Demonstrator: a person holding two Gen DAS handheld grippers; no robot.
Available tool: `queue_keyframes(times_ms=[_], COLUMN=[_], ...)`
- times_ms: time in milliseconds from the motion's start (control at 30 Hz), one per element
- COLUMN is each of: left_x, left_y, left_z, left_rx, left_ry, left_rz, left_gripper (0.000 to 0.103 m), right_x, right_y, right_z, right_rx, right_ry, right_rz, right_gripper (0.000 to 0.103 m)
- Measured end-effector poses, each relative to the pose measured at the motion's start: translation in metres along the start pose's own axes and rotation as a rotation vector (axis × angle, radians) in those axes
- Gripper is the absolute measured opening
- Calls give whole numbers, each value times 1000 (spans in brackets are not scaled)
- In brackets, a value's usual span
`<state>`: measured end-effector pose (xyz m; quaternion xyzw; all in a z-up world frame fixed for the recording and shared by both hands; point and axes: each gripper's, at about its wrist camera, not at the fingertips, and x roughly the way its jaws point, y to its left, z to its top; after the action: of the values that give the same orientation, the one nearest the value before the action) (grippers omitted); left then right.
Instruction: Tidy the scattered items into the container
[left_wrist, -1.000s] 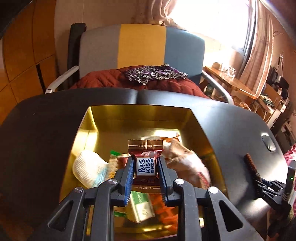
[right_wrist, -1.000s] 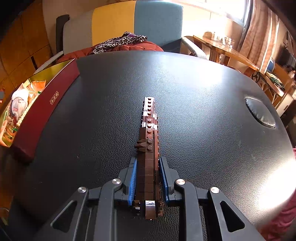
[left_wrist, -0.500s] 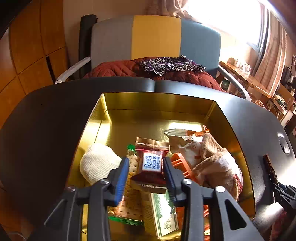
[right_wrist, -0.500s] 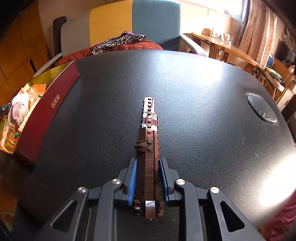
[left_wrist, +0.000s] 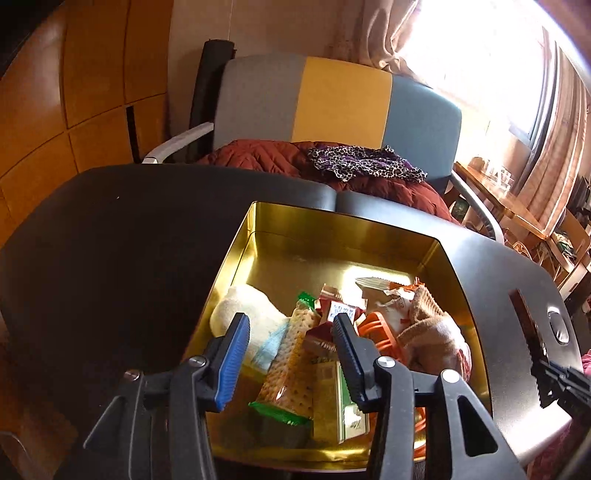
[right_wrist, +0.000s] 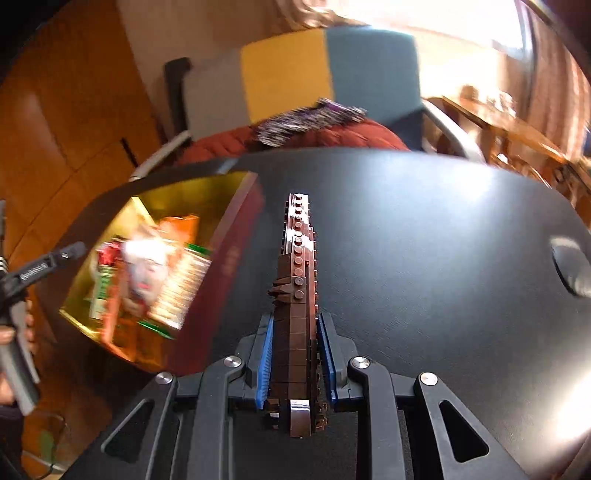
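Observation:
The gold tin (left_wrist: 347, 221) sits on the black table and holds snack packets, socks and an orange piece. My left gripper (left_wrist: 290, 319) hangs open over its near side with nothing between the fingers. The red chocolate packet (left_wrist: 340, 310) lies in the tin just beyond the fingertips, beside a cracker packet (left_wrist: 291, 350) and a white sock (left_wrist: 243, 306). My right gripper (right_wrist: 295, 321) is shut on a long brown brick model (right_wrist: 297, 266) that points forward past the tin's dark red wall (right_wrist: 236, 229). The left wrist view shows that model (left_wrist: 524, 317) at the right edge.
A chair with a grey, yellow and blue back (left_wrist: 332, 103) and a red quilt stands behind the table. A round inset (right_wrist: 570, 266) marks the tabletop (right_wrist: 424, 258) at the right. A hand (right_wrist: 22, 332) holds the left tool at the left edge.
My left gripper opened and the chocolate packet dropped into the tin; the gripper drew back a little. My right gripper swung left toward the tin, still shut on the brick model.

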<state>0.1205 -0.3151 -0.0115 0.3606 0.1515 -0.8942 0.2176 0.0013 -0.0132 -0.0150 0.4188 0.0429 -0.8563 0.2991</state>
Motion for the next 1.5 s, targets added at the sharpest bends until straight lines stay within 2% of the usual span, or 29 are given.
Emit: queue_keyframes(times_ms=[267,400,567,700,833,900,1067,1133,1267,1333,1500], left_x=[-12,-15,-18,-20,-26,-29,-37,-41,-50,-55,-60], left_y=[13,18,27,29,23,19,9,4,-1,-4,-8], left_z=[-12,-15,-17,-18,-19,-20,-21,-21,-23,-24,-31], left_rx=[-34,-44,-64,-67,-43,-30,11,18,-2,-16,-37], left_ry=[2,-1,-4,-7,-14,-18,-27,-36,-46,-48,-27], left_rz=[-10,-8,0,8,47,69,138,163,195,213,219], left_gripper=[51,51,54,58,60,60,60,60,60,60,56], right_x=[27,53,89,98,104,103,86,76,55,47,28], right_y=[110,145,172,176,174,169,160,158,155,154,154], right_z=[34,46,50,53,57,58,54,50,40,35,26], right_rx=[-187,-237,-270,-272,-264,-244,-205,-202,-187,-177,-169], right_ry=[4,40,105,109,116,122,76,46,3,-10,-35], right_rz=[165,184,145,121,121,148,176,163,91,58,-3], right_gripper=[23,23,23,24,24,30,41,42,57,60,70])
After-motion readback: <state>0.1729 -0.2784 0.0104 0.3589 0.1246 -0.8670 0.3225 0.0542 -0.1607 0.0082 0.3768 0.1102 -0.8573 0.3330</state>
